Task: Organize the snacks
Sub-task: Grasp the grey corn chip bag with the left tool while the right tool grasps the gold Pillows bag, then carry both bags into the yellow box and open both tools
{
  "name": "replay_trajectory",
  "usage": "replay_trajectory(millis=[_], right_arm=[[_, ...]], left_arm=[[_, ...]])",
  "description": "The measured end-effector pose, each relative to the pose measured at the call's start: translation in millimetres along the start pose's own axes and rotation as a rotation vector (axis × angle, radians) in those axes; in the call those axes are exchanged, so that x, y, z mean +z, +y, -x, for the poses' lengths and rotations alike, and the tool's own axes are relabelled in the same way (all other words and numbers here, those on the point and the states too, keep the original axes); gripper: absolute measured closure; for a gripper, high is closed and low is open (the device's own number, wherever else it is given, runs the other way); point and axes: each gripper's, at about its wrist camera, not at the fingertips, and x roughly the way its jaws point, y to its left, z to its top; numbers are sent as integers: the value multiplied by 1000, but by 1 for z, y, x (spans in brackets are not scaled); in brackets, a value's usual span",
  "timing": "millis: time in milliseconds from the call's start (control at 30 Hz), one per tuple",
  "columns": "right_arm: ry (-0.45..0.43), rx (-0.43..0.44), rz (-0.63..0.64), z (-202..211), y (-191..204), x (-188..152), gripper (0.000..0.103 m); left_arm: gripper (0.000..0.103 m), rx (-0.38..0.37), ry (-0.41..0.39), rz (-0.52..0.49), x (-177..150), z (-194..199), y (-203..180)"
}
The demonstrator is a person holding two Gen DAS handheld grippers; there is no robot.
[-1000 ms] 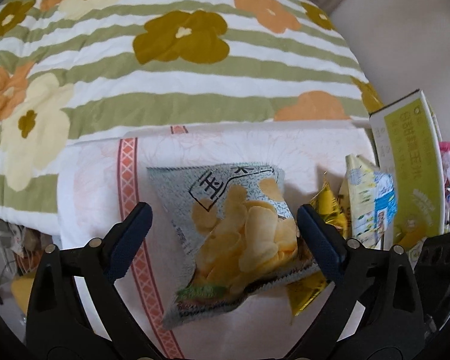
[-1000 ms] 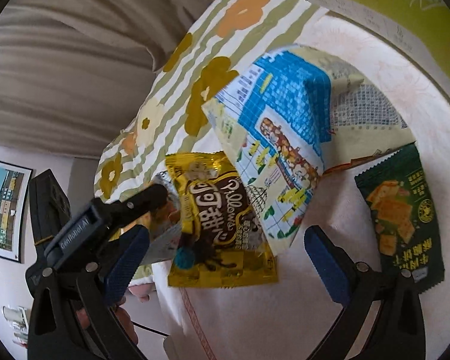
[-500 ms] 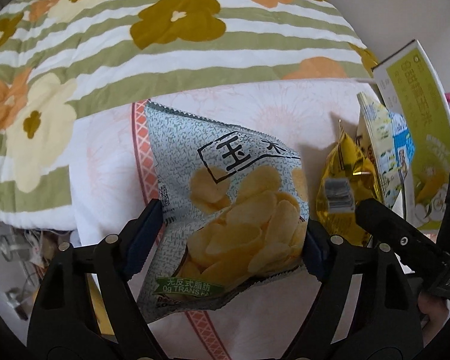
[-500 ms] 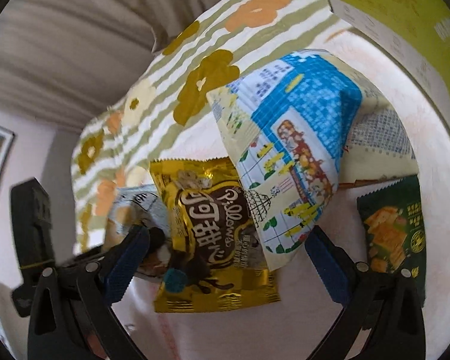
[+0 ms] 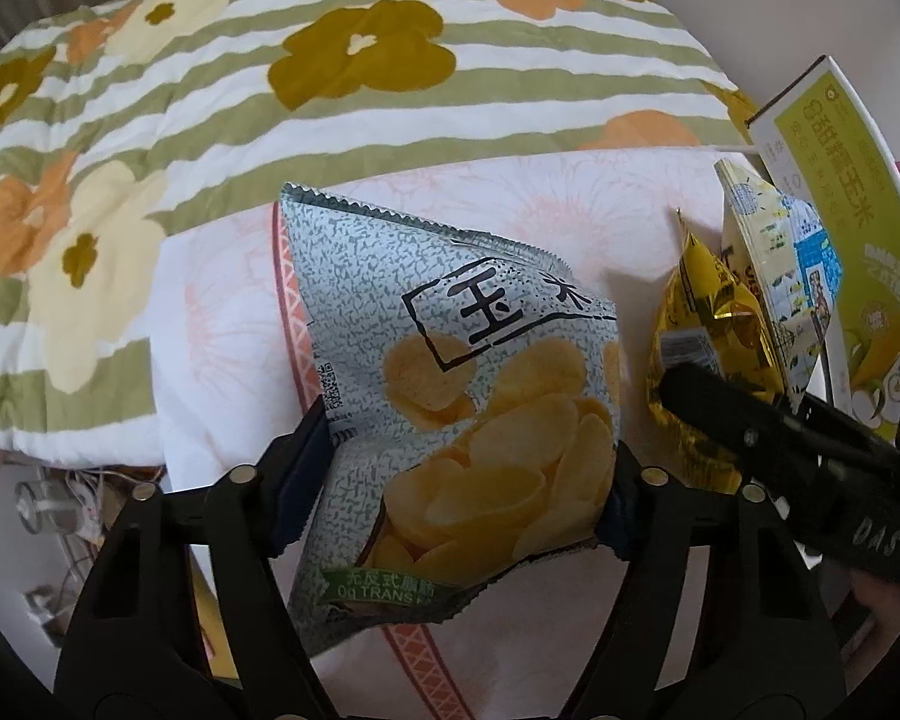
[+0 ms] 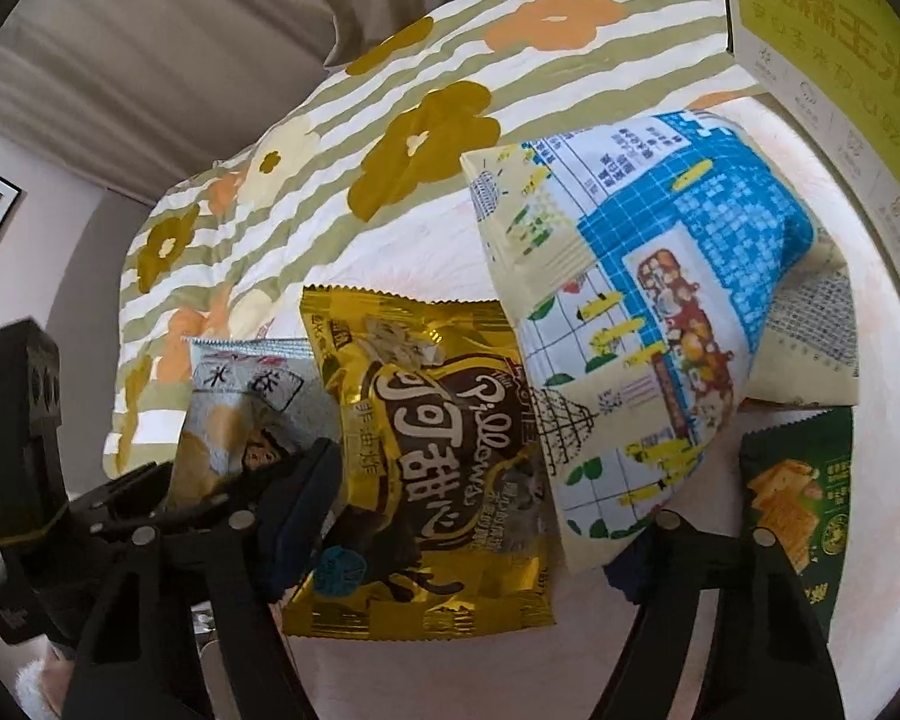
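Observation:
A grey chip bag [image 5: 462, 360] printed with yellow chips lies on the pale pink sheet [image 5: 222, 330]. My left gripper [image 5: 462, 480] points down over it, and its closing jaws press the bag's lower half from both sides, creasing it. The same bag's top [image 6: 228, 414] shows in the right wrist view. A gold snack bag [image 6: 426, 450] sits between my right gripper's [image 6: 468, 540] closing jaws. The left pad touches its edge. The right pad meets the corner of a cream-and-blue bag [image 6: 648, 276] that leans over it. The right gripper's black finger [image 5: 750, 426] lies against the gold bag [image 5: 696, 324].
A green cracker bag [image 6: 798, 492] lies flat at the right. A yellow-green box [image 6: 828, 48] stands behind the bags. A striped floral quilt [image 5: 270, 90] is bunched up beyond the sheet, with a grey curtain [image 6: 150, 60] behind. The sheet's edge drops off at the left.
Both pairs of jaws have closed in: the left onto the chip bag, the right around the gold bag. Both grippers moved in closer to their bags, and the right one rolled.

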Motion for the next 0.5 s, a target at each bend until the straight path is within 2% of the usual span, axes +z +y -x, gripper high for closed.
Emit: replay_trajectory(millis=[67, 100, 133, 233, 500], right_arm=[[2, 5, 9, -1, 0, 2, 37], [7, 19, 15, -1, -1, 2, 45], [16, 29, 22, -1, -1, 2, 47], [30, 35, 35, 1, 2, -1, 49], [41, 94, 75, 20, 20, -16, 49]], left_arm=[[40, 3, -11, 4, -4, 3, 2], [41, 9, -14, 6, -6, 4, 3], [41, 11, -16, 11, -8, 6, 5], [43, 5, -13, 27, -13, 10, 9], [44, 17, -78, 60, -27, 42, 14]])
